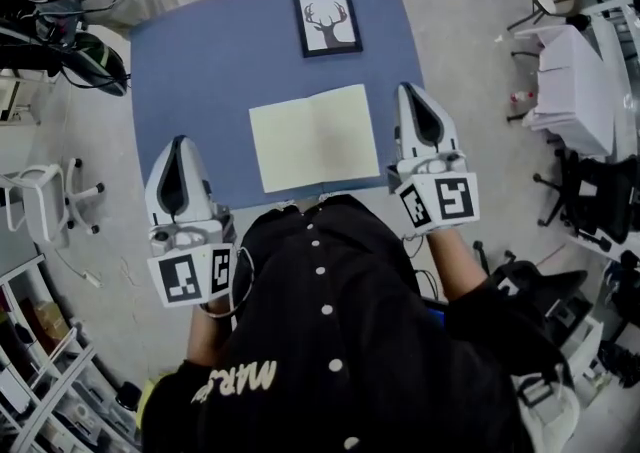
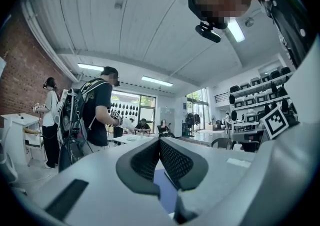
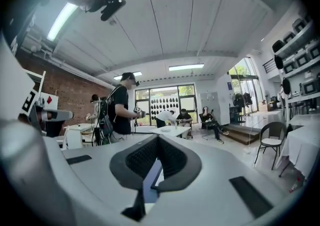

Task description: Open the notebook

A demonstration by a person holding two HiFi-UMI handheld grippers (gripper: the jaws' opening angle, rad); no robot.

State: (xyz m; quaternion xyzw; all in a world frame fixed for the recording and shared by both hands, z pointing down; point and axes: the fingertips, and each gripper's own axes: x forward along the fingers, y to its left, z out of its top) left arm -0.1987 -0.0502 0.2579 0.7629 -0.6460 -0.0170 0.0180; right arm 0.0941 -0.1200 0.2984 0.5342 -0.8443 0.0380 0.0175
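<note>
While the notebook (image 1: 315,137) lies open, pale pages up, near the front edge of the blue surface (image 1: 200,71), the left tongs (image 1: 180,144) and the right tongs (image 1: 409,91) flank it, pointing level and touching nothing. Both pairs of jaws are pressed together and empty. A framed deer picture (image 1: 328,23) lies beyond the notebook.

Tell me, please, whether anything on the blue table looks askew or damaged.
Nothing stands out: the notebook lies open and flat on the blue table, and the framed deer picture sits whole beyond it.
</note>
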